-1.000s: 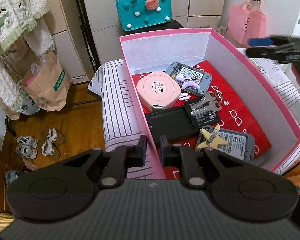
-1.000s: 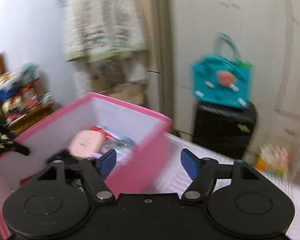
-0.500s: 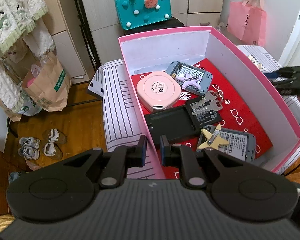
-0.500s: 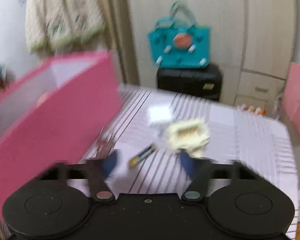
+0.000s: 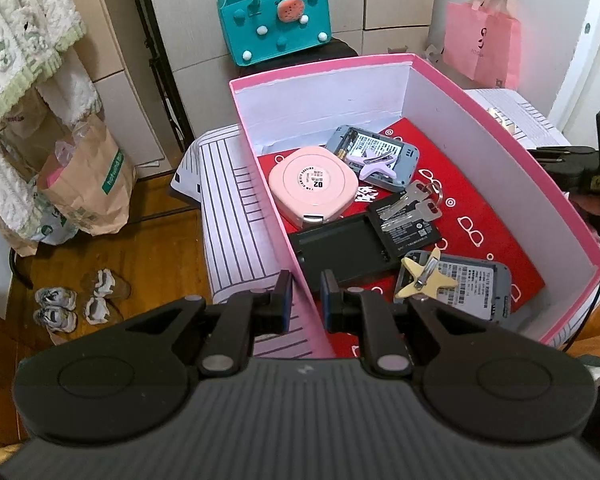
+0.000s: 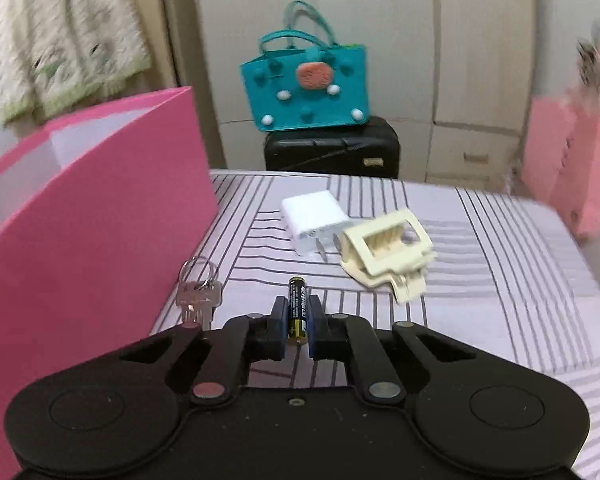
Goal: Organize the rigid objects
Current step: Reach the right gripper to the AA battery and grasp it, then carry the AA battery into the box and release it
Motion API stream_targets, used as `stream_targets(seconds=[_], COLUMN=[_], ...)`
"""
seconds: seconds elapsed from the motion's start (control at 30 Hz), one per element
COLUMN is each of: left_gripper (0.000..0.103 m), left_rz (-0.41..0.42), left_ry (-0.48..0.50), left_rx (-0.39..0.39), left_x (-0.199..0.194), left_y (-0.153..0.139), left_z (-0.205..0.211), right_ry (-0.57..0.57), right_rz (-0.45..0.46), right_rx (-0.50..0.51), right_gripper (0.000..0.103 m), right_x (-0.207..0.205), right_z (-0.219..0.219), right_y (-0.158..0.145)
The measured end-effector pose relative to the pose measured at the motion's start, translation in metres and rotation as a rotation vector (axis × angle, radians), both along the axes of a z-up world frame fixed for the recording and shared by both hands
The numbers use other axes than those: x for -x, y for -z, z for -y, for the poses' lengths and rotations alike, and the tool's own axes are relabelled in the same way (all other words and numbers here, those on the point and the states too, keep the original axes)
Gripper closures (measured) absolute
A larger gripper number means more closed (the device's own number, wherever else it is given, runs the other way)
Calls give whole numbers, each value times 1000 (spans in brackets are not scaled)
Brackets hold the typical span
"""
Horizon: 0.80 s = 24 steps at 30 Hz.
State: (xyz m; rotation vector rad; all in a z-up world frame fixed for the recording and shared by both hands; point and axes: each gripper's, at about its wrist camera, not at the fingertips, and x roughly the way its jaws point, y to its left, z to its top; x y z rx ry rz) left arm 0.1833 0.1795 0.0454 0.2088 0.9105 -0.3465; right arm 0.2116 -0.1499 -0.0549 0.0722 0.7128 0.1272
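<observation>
**A:** While the left gripper (image 5: 306, 294) pinched the near wall of the pink box (image 5: 500, 148), its pads closed on the cardboard edge, how full was that box?

**B:** Fairly full. Inside lay a pink round-cornered case (image 5: 313, 185), two grey devices with their backs off (image 5: 374, 156), a black battery cover (image 5: 340, 250), a loose flat battery pack with a set of keys (image 5: 414, 204) on it, and two star-shaped clips, one lilac (image 5: 374, 162) and one cream (image 5: 426, 276). I judged those as sorted already.

**A:** And outside it?

**B:** Four things sat on the striped cloth (image 6: 500, 280) beside the box: a second bunch of keys (image 6: 198, 296) just by the pink wall, a white charger plug (image 6: 314, 226), a cream hair claw (image 6: 388, 252) touching the plug's prongs, and an AA battery (image 6: 297, 304).

**A:** What was the right gripper (image 6: 298, 322) doing?

**B:** Its jaws had just been closing, and they stood tight on the AA battery, gripping its near end while the far end pointed away over the cloth. Whether the battery was off the cloth, I couldn't tell.

**A:** So how far along?

**B:** Past the halfway mark, by my reckoning. The battery needed carrying over the wall into the box, then the keys, plug and hair claw remained.
</observation>
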Motion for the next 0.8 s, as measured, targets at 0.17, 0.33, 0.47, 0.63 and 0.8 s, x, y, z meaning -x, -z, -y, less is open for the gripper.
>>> stream_targets(seconds=[0.17, 0.33, 0.47, 0.63, 0.8], left_gripper=[89, 89, 89, 89, 89], left_rz=[6, 5, 0, 4, 5], left_ry=[24, 27, 4, -8, -13], left_rx=[-29, -23, -8, -5, -7], left_x=[0, 0, 0, 0, 0], left_y=[0, 0, 0, 1, 0], left_z=[3, 3, 1, 2, 2], right_ry=[-9, -30, -214, -543, -687], right_rz=[8, 83, 131, 14, -121], right_rx=[-7, -52, -160, -142, 59], right_gripper=[92, 92, 91, 91, 91], right_x=[13, 26, 21, 4, -18], right_z=[0, 0, -24, -95, -162], right_y=[-11, -57, -107, -132, -111])
